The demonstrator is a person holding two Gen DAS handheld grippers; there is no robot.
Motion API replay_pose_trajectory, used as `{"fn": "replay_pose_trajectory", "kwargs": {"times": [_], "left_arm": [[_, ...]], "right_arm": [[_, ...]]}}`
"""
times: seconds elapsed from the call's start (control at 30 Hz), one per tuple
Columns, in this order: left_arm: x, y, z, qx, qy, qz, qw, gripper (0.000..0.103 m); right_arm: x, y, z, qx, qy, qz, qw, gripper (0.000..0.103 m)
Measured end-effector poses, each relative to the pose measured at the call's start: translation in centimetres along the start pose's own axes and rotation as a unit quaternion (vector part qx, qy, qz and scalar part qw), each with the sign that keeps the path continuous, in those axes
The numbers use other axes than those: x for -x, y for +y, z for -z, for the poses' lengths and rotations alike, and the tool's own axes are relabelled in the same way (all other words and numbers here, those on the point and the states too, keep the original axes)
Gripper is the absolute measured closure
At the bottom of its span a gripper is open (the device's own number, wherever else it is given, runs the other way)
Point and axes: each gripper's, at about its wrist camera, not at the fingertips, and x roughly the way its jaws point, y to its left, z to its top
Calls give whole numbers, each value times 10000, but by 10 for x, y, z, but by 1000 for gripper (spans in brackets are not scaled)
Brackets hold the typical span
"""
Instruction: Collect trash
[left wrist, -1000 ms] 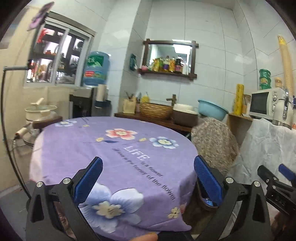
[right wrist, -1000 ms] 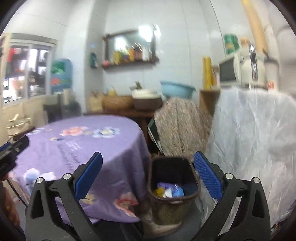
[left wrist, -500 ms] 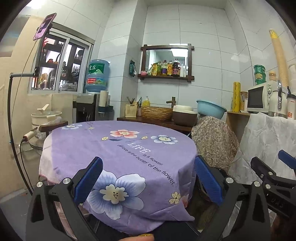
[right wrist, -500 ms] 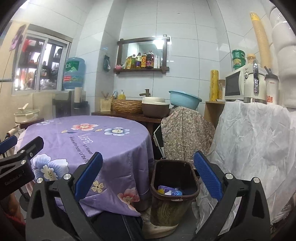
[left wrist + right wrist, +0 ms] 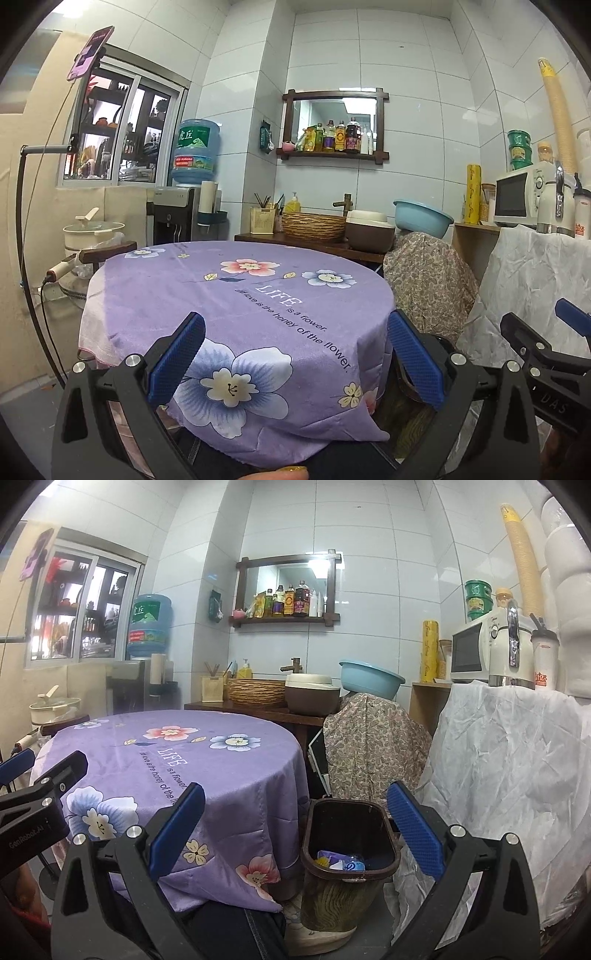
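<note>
Left claw [image 5: 293,363]: wide open, holding nothing, raised in front of the near edge of the round desk
Right claw [image 5: 293,830]: wide open, holding nothing, raised to the right of the desk
Trash bin [image 5: 386,829]: brown, on the floor just beside the desk's right edge, straight ahead of and below the right claw; long axis running away from the camera
Trash [image 5: 341,860]: a few wrappers and a small bottle lying at the bottom of the bin
Nearer claw: the right one, judging by the bin framed between its fingers; from the left view only a sliver of bin visible behind the right-hand finger
Desk [image 5: 177,280]: purple floral cloth, no loose trash visible on top
Task stage: probably finished or close to it
Room: white-tiled kitchen, shelf of bottles, water dispenser, microwave
</note>
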Motion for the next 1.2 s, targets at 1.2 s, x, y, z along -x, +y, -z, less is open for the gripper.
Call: {"fn": "replay_pose_trajectory", "kwargs": {"times": [1.2], "left_arm": [[3,-1,-2,0,-6,-1,10000,5]], "right_arm": [[-1,2,-1,19,-16,-35,10000,6]]}}
